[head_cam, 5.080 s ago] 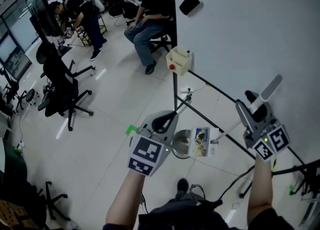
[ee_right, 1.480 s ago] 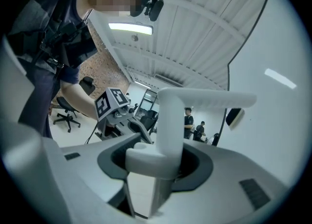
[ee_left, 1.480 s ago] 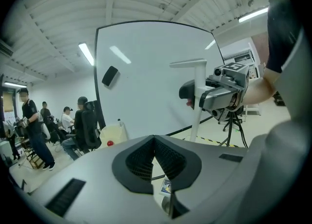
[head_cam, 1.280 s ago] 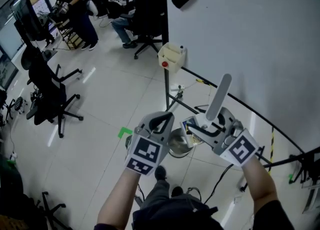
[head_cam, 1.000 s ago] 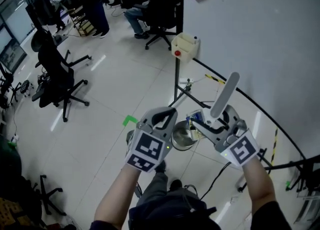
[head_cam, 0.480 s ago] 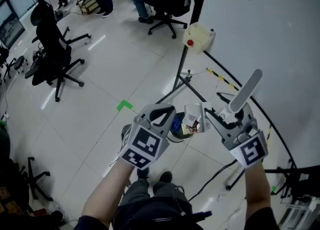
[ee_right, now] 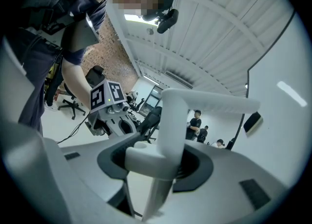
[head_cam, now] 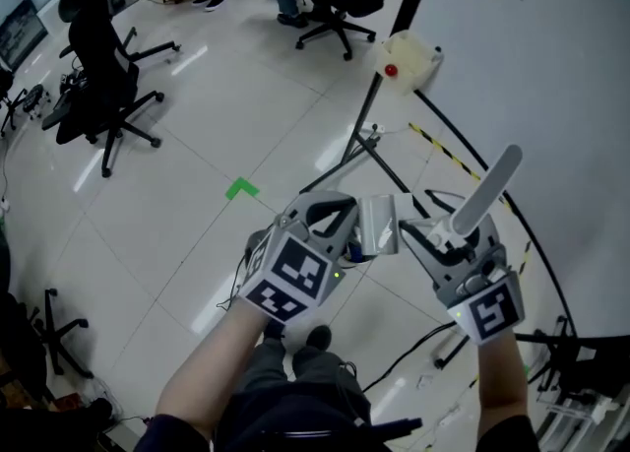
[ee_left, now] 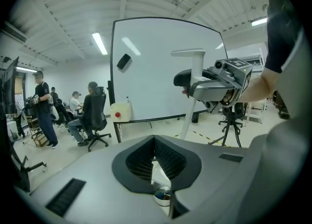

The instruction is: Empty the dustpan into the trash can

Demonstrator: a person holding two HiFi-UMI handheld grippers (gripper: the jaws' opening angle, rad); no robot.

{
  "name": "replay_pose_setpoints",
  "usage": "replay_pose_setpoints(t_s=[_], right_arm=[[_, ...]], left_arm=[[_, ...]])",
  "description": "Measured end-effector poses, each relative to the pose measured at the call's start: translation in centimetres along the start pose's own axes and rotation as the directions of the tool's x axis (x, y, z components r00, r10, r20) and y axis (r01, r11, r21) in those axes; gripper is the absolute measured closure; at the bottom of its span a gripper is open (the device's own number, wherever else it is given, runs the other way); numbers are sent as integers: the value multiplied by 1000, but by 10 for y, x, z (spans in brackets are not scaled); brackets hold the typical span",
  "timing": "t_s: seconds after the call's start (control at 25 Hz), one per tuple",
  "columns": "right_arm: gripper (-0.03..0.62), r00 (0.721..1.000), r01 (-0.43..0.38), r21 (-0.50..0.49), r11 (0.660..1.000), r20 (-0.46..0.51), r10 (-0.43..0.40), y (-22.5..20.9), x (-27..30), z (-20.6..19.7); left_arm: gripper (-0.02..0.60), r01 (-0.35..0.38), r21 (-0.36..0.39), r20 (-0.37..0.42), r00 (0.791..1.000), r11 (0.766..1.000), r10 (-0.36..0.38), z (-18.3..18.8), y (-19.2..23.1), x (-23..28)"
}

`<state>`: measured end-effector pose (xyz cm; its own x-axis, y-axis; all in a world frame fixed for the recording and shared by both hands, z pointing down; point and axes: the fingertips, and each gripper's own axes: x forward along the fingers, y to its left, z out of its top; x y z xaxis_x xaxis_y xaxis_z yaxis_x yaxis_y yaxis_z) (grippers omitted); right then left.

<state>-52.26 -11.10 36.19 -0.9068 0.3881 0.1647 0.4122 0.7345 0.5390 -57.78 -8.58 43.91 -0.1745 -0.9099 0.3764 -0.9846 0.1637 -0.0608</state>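
Note:
My right gripper is shut on the white handle of the dustpan, which sticks up to the right. The grey pan hangs tilted between the two grippers, above the trash can, which is mostly hidden under it. In the left gripper view the can's rim with coloured rubbish shows below the jaws. My left gripper has its tips together, right beside the pan's left edge; whether it touches I cannot tell. The right gripper view shows the handle clamped between the pads.
A stand with a beige box and red button spreads its black legs just behind the can. A whiteboard closes the right side. Office chairs and people stand at the far left and back. Cables lie near my feet.
Both grippers have sunk a little. The pan, which showed its rubbish half a second ago, has tipped further over the can and now shows a plain grey face.

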Motion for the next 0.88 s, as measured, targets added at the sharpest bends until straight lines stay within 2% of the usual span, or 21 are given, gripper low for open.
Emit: replay_pose_setpoints(t_s=[0.24,0.88], right_arm=[[381,1000,-6,5,1000,1,6,3,6,-2],[379,998,-62,-62,996,-18,61,39,26,8]], left_arm=[[583,1,-30,9,1000,1000,-1,-9,-1,7],[583,-13,-106,12,1000,994,14,-32,1,-12]])
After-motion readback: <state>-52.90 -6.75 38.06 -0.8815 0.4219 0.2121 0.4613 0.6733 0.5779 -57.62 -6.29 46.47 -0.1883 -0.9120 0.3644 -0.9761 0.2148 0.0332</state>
